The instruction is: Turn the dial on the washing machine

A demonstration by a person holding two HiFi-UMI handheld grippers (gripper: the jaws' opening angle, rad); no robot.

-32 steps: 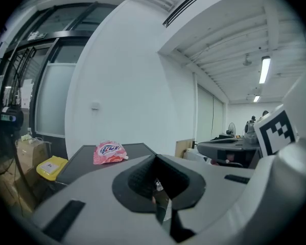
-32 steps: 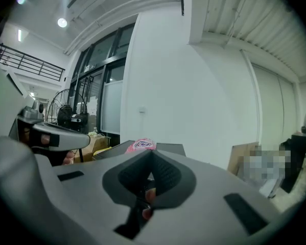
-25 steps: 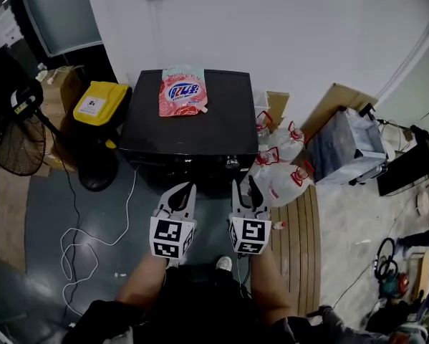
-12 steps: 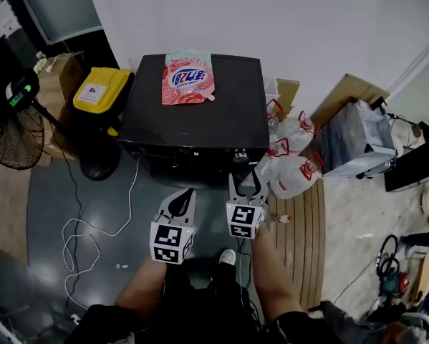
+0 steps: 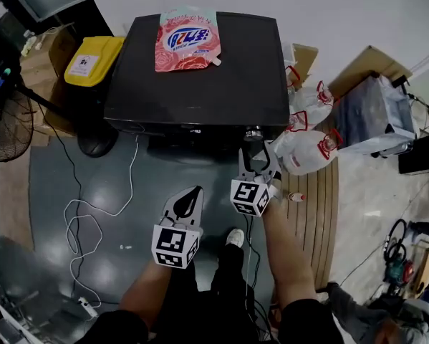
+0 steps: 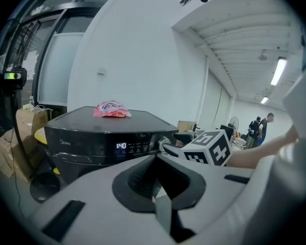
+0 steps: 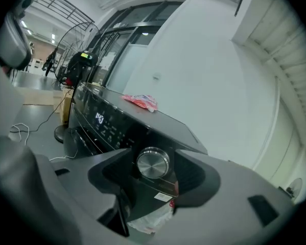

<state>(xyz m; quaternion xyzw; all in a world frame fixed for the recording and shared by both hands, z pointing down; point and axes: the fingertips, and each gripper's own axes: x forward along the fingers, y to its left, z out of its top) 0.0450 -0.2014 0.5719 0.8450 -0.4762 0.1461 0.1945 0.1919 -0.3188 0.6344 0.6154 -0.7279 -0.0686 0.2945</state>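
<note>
The black washing machine (image 5: pixel 200 84) stands against the white wall, its display lit (image 6: pixel 121 146). Its silver dial (image 7: pixel 153 163) sits at the right end of the front panel (image 5: pixel 253 133). My right gripper (image 5: pixel 254 152) is just in front of the dial. Its jaws have just been opening and stand wide; the dial shows framed between them, and the pads do not touch it. My left gripper (image 5: pixel 193 196) hangs lower and to the left, away from the machine, its fingers closed together with nothing in them. The right gripper's marker cube (image 6: pixel 208 147) shows in the left gripper view.
A pink detergent pouch (image 5: pixel 188 39) lies on the machine's lid. A yellow box (image 5: pixel 92 61) and a floor fan (image 5: pixel 6 131) stand to the left. White plastic bags (image 5: pixel 311 145) sit to the right. A white cable (image 5: pixel 92 213) loops on the floor, and my shoe (image 5: pixel 234 237) is below.
Both grippers have come down. The right one has moved up to the dial and its jaws have spread wider. The machine now fills more of the head view.
</note>
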